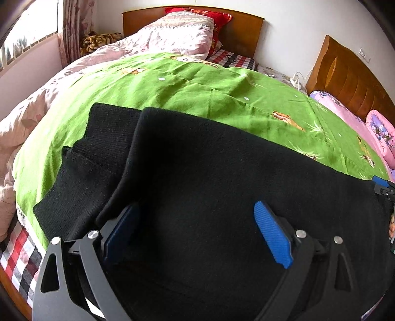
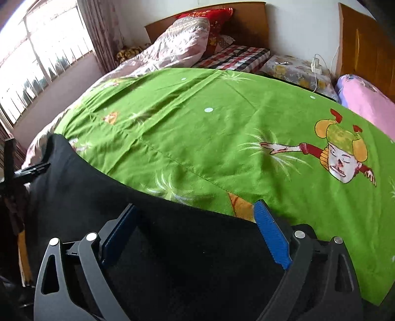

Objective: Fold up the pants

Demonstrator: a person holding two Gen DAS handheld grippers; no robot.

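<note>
Black knit pants (image 1: 197,160) lie flat on the green cartoon-print sheet (image 1: 172,81), one layer folded over another, with the lower layer's end sticking out at the left (image 1: 81,177). My left gripper (image 1: 197,205) hovers over the pants, open, its blue pads (image 1: 271,234) wide apart above the cloth. In the right wrist view the pants (image 2: 98,187) fill the lower left. My right gripper (image 2: 195,205) is open over their far edge, where black cloth meets the green sheet (image 2: 222,123). The right gripper's tip (image 1: 382,185) shows at the left view's right edge, and part of the left gripper (image 2: 24,170) at the right view's left edge.
A pink quilt (image 1: 172,34) and red pillow (image 1: 212,14) lie piled at the wooden headboard (image 1: 242,29). A second bed with pink bedding (image 2: 365,98) stands to the right, past a nightstand with a charger (image 2: 296,69). A window and curtain (image 2: 49,49) are on the left.
</note>
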